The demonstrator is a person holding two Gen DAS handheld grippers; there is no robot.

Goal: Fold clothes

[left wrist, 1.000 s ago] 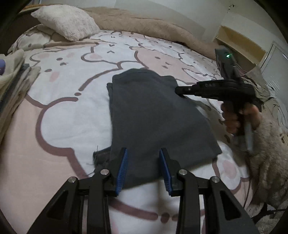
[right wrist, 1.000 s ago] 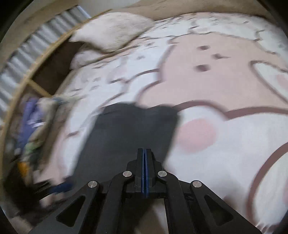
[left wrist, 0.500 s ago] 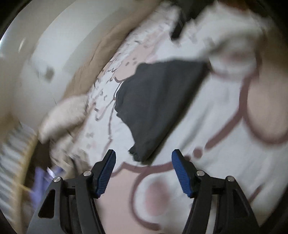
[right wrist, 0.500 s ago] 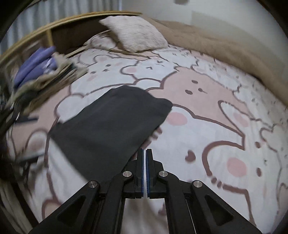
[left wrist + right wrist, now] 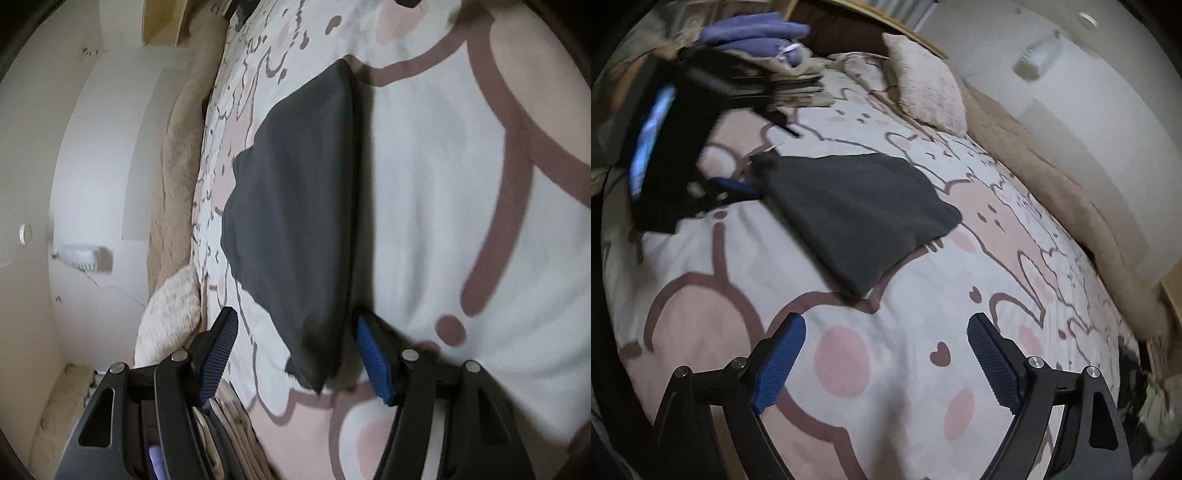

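Left gripper (image 5: 295, 347) gaped wide, gripping nothing, straddling near corner of folded dark-grey garment (image 5: 295, 206), long axis running straight ahead; right gripper (image 5: 886, 354) likewise wide, empty.

A bed covered by a white sheet printed with pink cartoon bears in brown outline (image 5: 894, 369) (image 5: 424, 206) carries everything, and a folded dark grey garment (image 5: 857, 214) (image 5: 295, 221) lies flat on it, near the middle of the sheet. A fluffy cream pillow (image 5: 931, 88) (image 5: 170, 314) rests on the sheet at the head end, and a tan plush blanket (image 5: 1052, 199) (image 5: 177, 155) is bunched along the side of the bed next to the wall. Near the pillow, at the bed's corner, sits a stack of folded clothes topped by a purple piece (image 5: 757, 33).
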